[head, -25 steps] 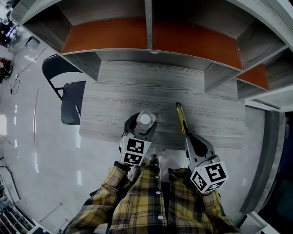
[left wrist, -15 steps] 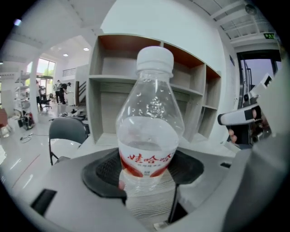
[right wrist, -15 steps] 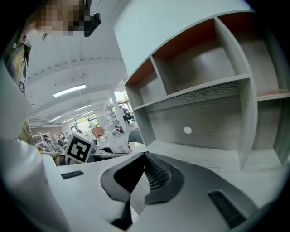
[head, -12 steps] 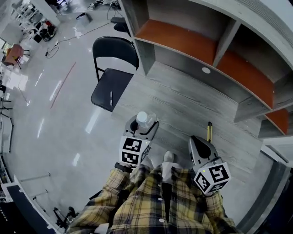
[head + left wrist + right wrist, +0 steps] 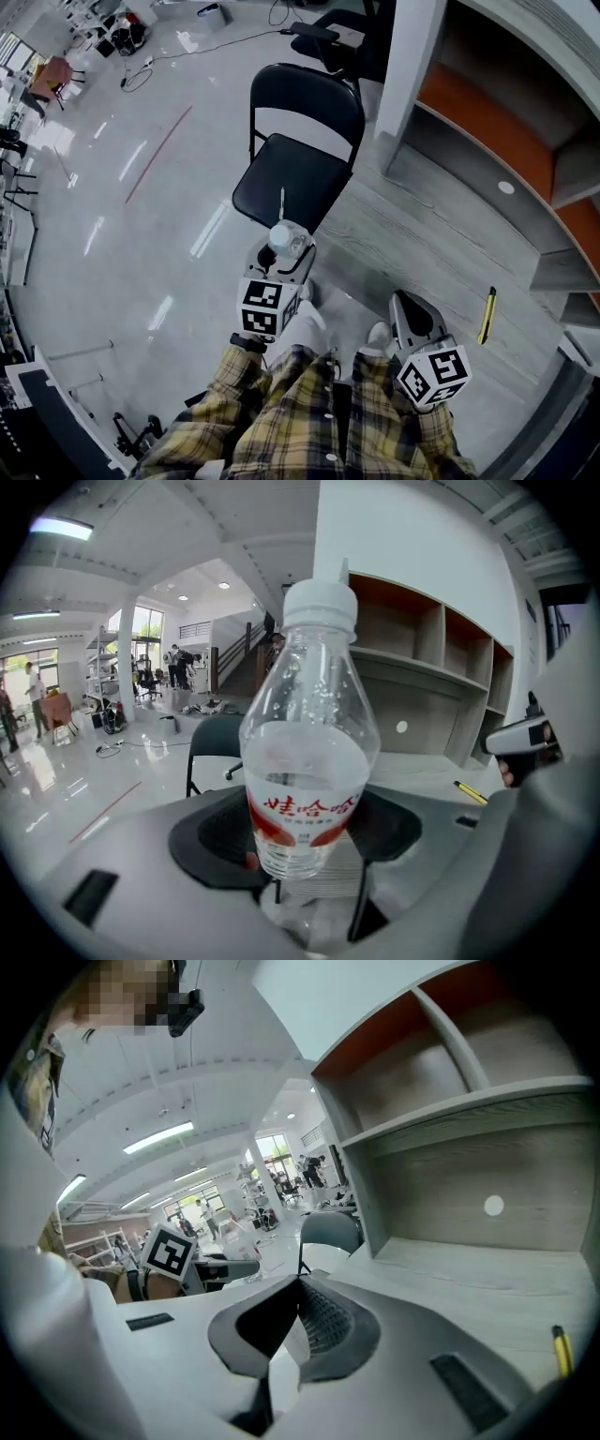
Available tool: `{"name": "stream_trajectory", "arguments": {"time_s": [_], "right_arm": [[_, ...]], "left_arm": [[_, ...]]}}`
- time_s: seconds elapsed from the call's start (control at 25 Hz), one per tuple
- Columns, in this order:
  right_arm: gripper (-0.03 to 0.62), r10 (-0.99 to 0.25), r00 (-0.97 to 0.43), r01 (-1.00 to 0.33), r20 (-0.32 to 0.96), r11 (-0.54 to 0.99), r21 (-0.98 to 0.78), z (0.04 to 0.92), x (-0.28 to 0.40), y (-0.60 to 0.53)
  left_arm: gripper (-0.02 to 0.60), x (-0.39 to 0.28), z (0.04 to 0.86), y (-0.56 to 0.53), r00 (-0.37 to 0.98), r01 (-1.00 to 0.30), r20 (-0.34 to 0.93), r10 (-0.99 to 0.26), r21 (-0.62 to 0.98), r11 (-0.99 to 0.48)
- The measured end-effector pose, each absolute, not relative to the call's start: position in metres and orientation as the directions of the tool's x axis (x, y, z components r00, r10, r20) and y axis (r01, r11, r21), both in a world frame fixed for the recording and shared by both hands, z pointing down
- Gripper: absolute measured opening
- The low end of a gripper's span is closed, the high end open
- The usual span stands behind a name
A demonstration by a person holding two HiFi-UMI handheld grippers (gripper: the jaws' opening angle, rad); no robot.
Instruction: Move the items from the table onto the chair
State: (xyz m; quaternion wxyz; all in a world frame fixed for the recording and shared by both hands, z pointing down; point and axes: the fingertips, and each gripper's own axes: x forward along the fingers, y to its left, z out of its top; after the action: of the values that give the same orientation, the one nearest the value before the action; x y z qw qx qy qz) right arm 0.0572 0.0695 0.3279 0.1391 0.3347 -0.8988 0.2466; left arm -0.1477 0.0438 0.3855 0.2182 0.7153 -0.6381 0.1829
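Glossy pale floor spreads around a black folding chair (image 5: 298,150) standing at the end of a grey wood-grain table (image 5: 422,234). On the chair seat lies a thin pale pen-like stick (image 5: 281,199). The left gripper (image 5: 286,251) hangs near the seat's near edge, its fingers (image 5: 211,836) clamped on an upright clear plastic water bottle with white cap and red label (image 5: 309,761). The right gripper (image 5: 405,309) hangs over the table, its fingers (image 5: 328,1321) pressed together on nothing. A yellow utility knife (image 5: 487,315) lies on the table to its right
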Motion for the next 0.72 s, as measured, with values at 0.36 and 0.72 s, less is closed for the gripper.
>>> {"name": "stream_trajectory", "arguments": {"time_s": [0.36,0.72], "right_arm": [[0.017,-0.523,-0.72,-0.689,0.455,0.617,-0.38,0.36,-0.094,0.058],[0.017,-0.472,-0.744,-0.665,0.473,0.596,-0.45,0.431,-0.163,0.02]], "left_arm": [[0.295,-0.303,0.451,-0.004,0.094,-0.996,0.579,-0.81,0.054,-0.077],[0.296,-0.363,0.605,-0.069,0.117,-0.993,0.608,-0.785,0.069,-0.094]]}}
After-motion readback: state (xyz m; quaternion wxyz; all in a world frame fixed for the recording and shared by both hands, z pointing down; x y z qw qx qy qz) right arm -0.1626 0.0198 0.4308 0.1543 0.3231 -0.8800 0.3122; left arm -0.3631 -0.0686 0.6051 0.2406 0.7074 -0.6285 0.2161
